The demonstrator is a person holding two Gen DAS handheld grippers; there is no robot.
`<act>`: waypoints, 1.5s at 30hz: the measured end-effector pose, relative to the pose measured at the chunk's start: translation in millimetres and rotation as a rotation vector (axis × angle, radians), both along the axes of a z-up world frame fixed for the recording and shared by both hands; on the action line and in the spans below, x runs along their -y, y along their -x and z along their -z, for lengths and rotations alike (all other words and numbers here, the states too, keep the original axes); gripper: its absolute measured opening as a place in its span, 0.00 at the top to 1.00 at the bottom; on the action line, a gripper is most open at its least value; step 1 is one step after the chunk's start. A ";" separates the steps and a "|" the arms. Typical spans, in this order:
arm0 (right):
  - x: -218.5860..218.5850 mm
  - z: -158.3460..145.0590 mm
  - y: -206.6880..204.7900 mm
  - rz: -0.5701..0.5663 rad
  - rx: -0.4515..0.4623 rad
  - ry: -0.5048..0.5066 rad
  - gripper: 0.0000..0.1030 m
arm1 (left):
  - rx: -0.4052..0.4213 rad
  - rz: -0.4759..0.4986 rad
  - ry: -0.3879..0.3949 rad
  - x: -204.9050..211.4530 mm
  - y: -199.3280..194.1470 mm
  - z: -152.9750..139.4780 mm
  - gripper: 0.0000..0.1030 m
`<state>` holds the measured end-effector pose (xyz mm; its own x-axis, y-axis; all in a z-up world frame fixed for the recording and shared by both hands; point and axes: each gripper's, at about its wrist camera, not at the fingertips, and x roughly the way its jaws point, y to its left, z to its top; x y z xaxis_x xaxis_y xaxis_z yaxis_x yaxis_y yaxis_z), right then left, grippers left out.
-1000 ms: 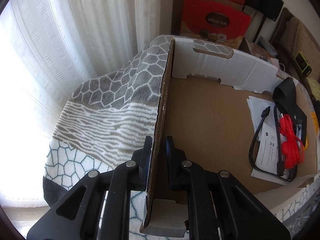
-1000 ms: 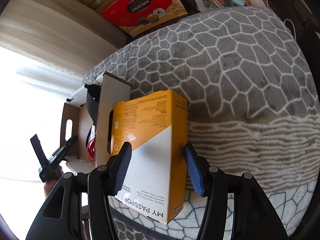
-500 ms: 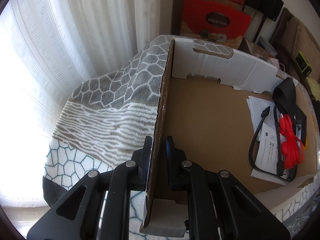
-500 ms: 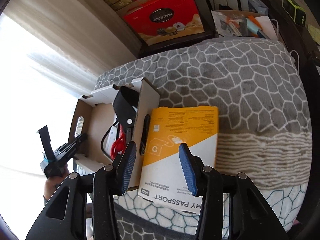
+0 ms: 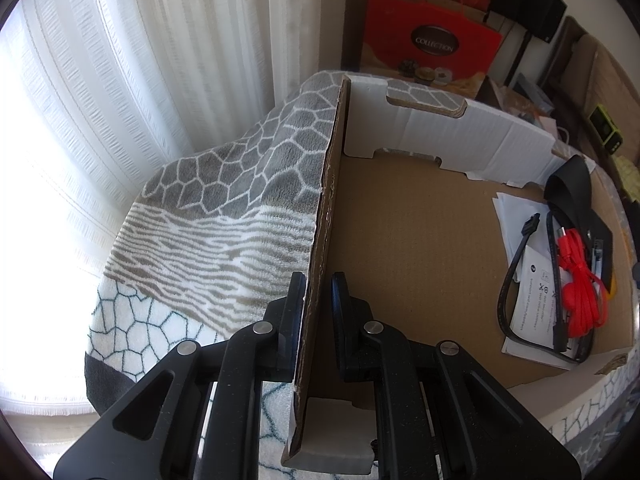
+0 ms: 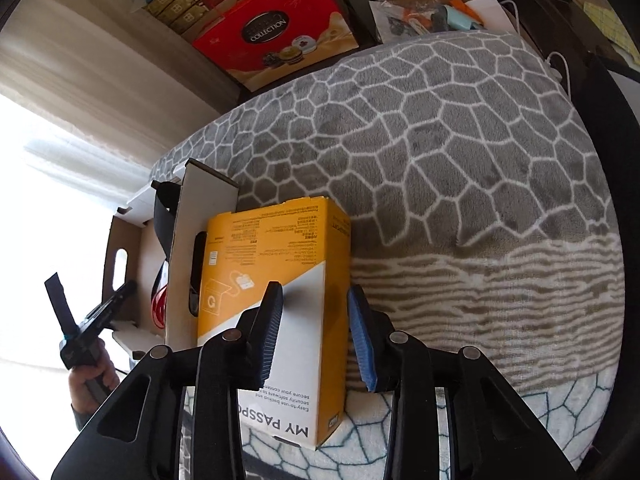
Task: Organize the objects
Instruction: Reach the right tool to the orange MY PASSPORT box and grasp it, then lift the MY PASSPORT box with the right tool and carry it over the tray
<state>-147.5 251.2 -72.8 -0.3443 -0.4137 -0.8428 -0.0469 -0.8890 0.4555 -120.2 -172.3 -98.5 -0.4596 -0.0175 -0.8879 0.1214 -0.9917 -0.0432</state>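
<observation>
My left gripper [image 5: 319,278] is shut on the near side wall of an open cardboard carton [image 5: 460,140]. Inside the carton, at its right end, lie a red cable [image 5: 580,280], a black cable [image 5: 516,280], a black strap [image 5: 568,188] and paper leaflets [image 5: 536,292]. In the right wrist view a yellow and white "My Passport" box [image 6: 272,248] lies on the blanket against the carton [image 6: 192,240]. My right gripper [image 6: 314,290] hangs over the box's right part with its jaws closing. One blue pad is over the white face, the other just past the box's right edge, neither pressing.
A grey and white patterned blanket [image 6: 440,160] covers the surface. A red gift box [image 6: 276,28] stands behind it, with desk clutter [image 6: 432,16] to its right. White curtains [image 5: 140,80] hang at the left. A hand [image 6: 90,380] holds the left gripper [image 6: 92,328].
The right gripper's jaws have narrowed. It lifted back from the yellow box, then came down close over it again. The left gripper still grips the carton wall unmoved.
</observation>
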 end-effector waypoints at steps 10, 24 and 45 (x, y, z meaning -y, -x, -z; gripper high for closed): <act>-11.0 -3.7 -11.7 -0.013 -0.046 -0.096 0.68 | -0.001 -0.001 0.001 -0.1 -0.2 0.0 0.89; -27.0 4.2 -12.7 0.018 -0.050 -0.063 0.70 | 0.000 0.002 0.003 0.7 0.6 -0.4 0.89; 5.4 20.8 -14.2 -0.047 -0.018 0.182 0.46 | -0.005 0.016 0.036 0.6 -1.2 -0.9 0.91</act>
<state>-133.3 245.7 -93.5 -0.3351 -0.5751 -0.7463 0.0022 -0.7926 0.6098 -118.9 -172.9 -97.7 -0.4644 -0.0421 -0.8846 0.1058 -0.9944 -0.0082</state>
